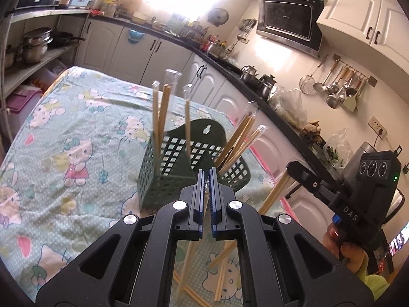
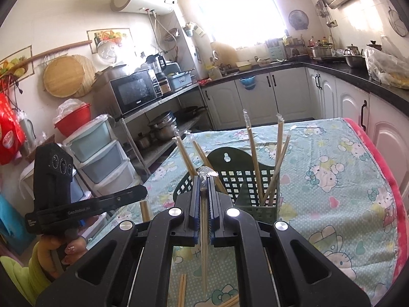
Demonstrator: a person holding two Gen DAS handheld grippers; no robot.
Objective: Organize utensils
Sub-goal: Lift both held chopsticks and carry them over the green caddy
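A: So, where do your two grippers stand?

B: Your left gripper [image 1: 206, 179] has its jaws nearly together on a wrapped chopstick pair [image 1: 190, 258]; you can see the sticks hanging down below the pads, over the cloth [image 1: 64, 138]. Your right gripper [image 2: 203, 186] is clamped on another wrapped pair [image 2: 203, 250], with the crinkled wrapper end poking out above the tips.

A: And the holder?

B: The green holder [image 1: 166, 168] sits on the cloth just ahead of both grippers (its hang-tab back plate is on the far side). In the left wrist view its left compartment has wrapped pairs [image 1: 159, 112] standing fairly upright, and the right compartment has more pairs [image 1: 237, 138] leaning out to the right.

A: Anything loose?

B: Yes, a few loose chopsticks [image 1: 219, 276] lie crossed on the cloth beneath your left gripper; the right wrist view shows some [image 2: 182, 291] near its bottom edge too.

A: Can you see your hands?

B: Your right hand [image 1: 350, 250] grips its handle at the right of the left view, and your left hand [image 2: 64, 253] shows at the lower left of the right view.
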